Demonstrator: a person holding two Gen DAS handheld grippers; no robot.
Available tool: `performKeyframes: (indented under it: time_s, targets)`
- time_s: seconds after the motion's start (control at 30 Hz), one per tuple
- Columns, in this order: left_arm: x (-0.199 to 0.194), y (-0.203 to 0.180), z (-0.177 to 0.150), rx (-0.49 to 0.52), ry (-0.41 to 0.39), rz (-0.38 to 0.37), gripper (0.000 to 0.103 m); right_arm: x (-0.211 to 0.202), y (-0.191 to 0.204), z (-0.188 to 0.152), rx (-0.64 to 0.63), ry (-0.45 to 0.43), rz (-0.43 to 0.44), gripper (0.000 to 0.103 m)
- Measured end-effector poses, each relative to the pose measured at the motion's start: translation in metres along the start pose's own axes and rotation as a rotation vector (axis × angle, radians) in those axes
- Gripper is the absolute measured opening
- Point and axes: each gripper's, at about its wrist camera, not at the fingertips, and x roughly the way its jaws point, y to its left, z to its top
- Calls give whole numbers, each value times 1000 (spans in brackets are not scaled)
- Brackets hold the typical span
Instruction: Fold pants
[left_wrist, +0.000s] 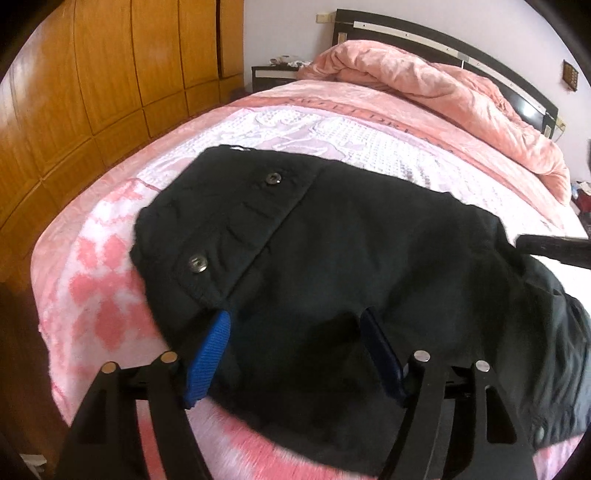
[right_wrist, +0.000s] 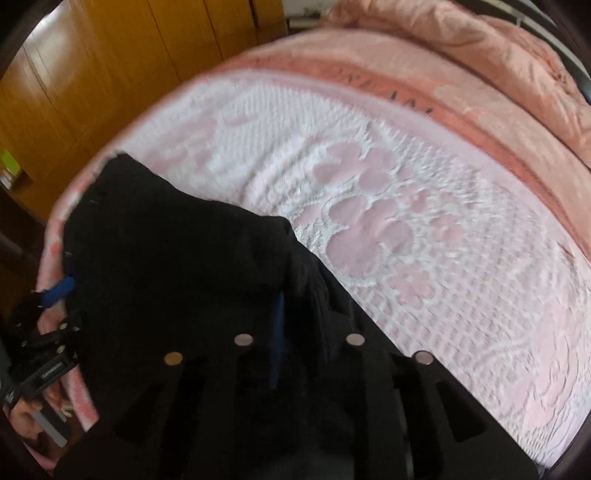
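Black pants (left_wrist: 351, 266) lie across the pink and white bedspread (left_wrist: 103, 258), the waistband with two metal snaps to the left. My left gripper (left_wrist: 295, 332) is open, its blue pads (left_wrist: 208, 354) astride the near edge of the pants. In the right wrist view my right gripper (right_wrist: 299, 325) is shut on a raised bunch of the black pants (right_wrist: 177, 258); cloth hides most of its pads. The left gripper (right_wrist: 55, 291) shows at the left edge of that view.
A rumpled pink quilt (left_wrist: 443, 96) lies at the head of the bed under a dark headboard (left_wrist: 461, 51). A wooden wardrobe (left_wrist: 92, 81) stands close along the bed's left side. A dark nightstand (left_wrist: 273, 74) is beyond.
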Motion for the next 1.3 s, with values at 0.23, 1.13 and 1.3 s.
performKeyframes:
  time_s: [0.23,1.13,1.3]
  targets:
    - [-28,19,-24,-186,177,-317,71,-80,0,-89,73,-54,72,24]
    - [40,22,-51,-714,443,-698,52,-120,-11,-212,296,-31,73,31]
    - [40,28,-60,-730,427,-642,6,-120,-11,-215,295,-26,60,31]
